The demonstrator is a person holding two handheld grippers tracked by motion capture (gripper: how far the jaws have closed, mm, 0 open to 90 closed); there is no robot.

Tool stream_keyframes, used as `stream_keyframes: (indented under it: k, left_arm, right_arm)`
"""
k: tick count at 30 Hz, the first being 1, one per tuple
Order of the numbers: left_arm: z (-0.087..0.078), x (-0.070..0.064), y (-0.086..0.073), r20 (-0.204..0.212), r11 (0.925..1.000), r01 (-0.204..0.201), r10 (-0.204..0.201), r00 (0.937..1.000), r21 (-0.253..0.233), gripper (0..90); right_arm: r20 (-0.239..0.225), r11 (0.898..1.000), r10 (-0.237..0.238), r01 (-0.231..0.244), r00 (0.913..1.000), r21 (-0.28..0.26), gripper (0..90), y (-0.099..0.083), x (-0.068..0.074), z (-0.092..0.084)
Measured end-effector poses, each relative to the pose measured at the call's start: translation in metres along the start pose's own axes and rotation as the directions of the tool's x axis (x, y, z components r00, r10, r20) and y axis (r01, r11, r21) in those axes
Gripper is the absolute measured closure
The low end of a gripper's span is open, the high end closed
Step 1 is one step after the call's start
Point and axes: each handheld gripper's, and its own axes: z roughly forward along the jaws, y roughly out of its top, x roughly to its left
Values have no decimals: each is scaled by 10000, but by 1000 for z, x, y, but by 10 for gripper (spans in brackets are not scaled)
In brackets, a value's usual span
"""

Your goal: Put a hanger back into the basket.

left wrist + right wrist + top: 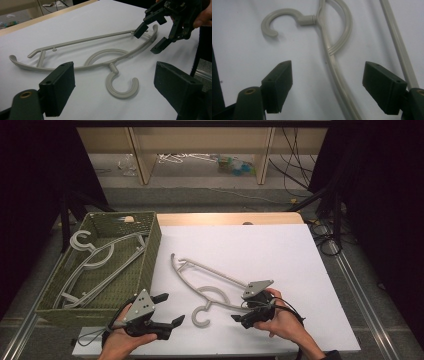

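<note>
Right gripper (248, 312) over the grey plastic hanger (210, 285) on the white board (280, 250), jaws apart, nothing grasped.

Hanger lies flat on the board, hook toward the person's edge, just right of the woven basket (150, 250). In the right gripper view its jaws straddle the hanger's arm (337, 75) without touching it. Left gripper (170, 310) hangs near the board's front edge by the basket corner, jaws wide, empty, pointed at the hook (122, 86). More grey hangers (95, 262) lie inside the basket.
</note>
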Motion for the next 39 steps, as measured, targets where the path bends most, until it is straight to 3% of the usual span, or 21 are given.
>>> stream_keyframes:
  k: [8,14,28,39]
  left_arm:
    - [1,1,-1,124,9997,-205,203,9997,166,169]
    - [2,1,-1,110,9998,-95,93,9999,172,169]
    - [2,2,-2,71,9996,-158,157,9999,252,169]
    - [4,2,-3,98,9994,-161,158,9998,305,171]
  right_arm:
    - [-185,9978,73,-60,9998,660,283,4,-6,10]
    - [-226,9954,-180,201,9996,938,324,9,-6,16]
    - [-508,9802,-447,536,9977,1906,405,13,-7,26]
    - [-507,9713,-656,754,9966,2257,495,20,-8,29]
